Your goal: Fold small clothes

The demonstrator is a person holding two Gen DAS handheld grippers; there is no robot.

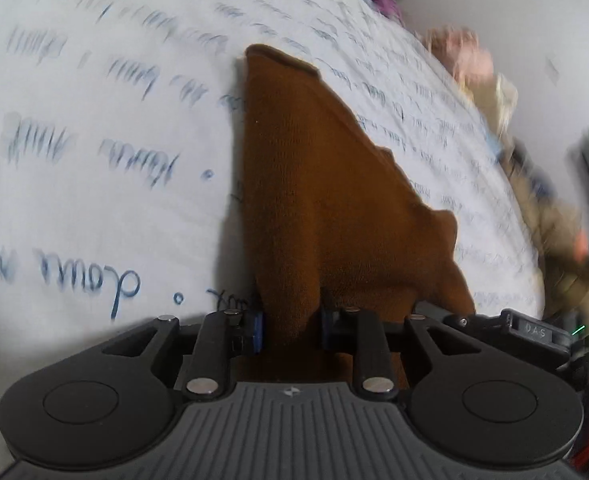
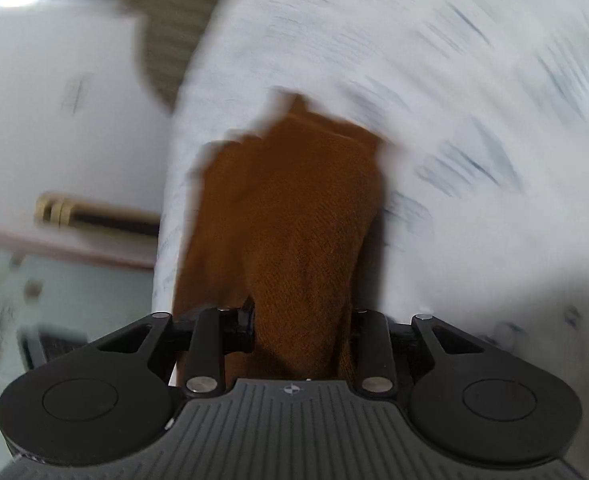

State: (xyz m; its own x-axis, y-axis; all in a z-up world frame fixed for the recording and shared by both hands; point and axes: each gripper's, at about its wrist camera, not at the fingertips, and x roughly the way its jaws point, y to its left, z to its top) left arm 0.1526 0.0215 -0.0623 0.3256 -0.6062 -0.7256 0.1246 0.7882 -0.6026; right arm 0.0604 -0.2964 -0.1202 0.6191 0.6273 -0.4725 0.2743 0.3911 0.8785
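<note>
A small brown knit garment (image 1: pixel 314 184) hangs from my left gripper (image 1: pixel 292 326), which is shut on its near edge; the cloth stretches away over a white sheet with blue writing (image 1: pixel 94 140). In the right wrist view the same brown garment (image 2: pixel 294 216) is pinched in my right gripper (image 2: pixel 300 326), which is shut on its edge. Both views are blurred by motion. The gripper fingertips are mostly buried in the cloth.
The white printed sheet (image 2: pixel 474 120) covers the work surface. A heap of coloured clothes (image 1: pixel 534 200) lies past its right edge in the left wrist view. A white cabinet front with a brass handle (image 2: pixel 54 208) stands to the left in the right wrist view.
</note>
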